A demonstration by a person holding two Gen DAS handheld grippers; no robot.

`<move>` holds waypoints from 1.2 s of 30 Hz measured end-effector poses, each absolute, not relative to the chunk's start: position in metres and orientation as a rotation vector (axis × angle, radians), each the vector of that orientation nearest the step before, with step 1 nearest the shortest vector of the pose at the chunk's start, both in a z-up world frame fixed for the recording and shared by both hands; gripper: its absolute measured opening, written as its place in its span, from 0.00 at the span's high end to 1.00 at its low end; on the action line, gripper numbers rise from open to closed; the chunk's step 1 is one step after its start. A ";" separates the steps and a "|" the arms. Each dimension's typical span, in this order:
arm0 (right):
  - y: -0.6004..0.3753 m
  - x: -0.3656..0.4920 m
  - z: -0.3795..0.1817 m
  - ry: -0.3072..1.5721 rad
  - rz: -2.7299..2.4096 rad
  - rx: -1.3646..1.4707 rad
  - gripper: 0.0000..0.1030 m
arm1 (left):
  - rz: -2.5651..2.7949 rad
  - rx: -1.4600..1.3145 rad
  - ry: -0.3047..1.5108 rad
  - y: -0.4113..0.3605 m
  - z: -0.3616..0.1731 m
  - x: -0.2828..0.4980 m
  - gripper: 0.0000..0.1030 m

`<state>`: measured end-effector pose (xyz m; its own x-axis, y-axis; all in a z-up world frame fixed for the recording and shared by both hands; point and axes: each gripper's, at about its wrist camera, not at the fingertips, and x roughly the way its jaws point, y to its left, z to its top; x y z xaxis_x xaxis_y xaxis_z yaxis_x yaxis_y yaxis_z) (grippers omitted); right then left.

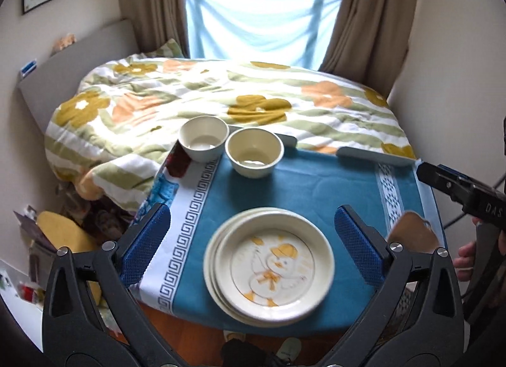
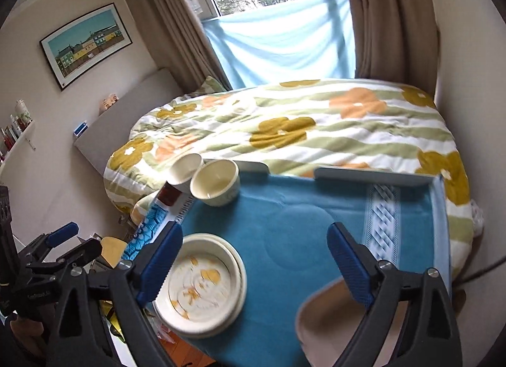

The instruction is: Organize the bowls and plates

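Observation:
A stack of cream plates (image 1: 268,267), the top one with an orange duck, sits at the near edge of a blue cloth-covered table (image 1: 316,183); it shows at lower left in the right wrist view (image 2: 202,284). Two cream bowls (image 1: 204,137) (image 1: 254,152) stand side by side at the far left corner, and both show in the right wrist view (image 2: 186,168) (image 2: 216,182). My left gripper (image 1: 253,240) is open, its fingers either side of the plates. My right gripper (image 2: 256,262) is open over the cloth, right of the plates.
A beige plate-like piece (image 2: 332,322) lies at the near right edge by my right finger; it also shows in the left wrist view (image 1: 411,231). A bed with a flowered quilt (image 1: 221,95) lies behind the table. Clutter (image 1: 63,240) fills the floor at left.

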<state>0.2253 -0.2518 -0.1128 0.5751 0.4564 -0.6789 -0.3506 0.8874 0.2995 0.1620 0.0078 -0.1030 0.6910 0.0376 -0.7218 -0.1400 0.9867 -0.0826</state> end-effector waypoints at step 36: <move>-0.100 0.441 -0.285 1.348 0.502 0.129 0.60 | -0.098 -0.469 1.274 0.105 -0.303 0.429 0.82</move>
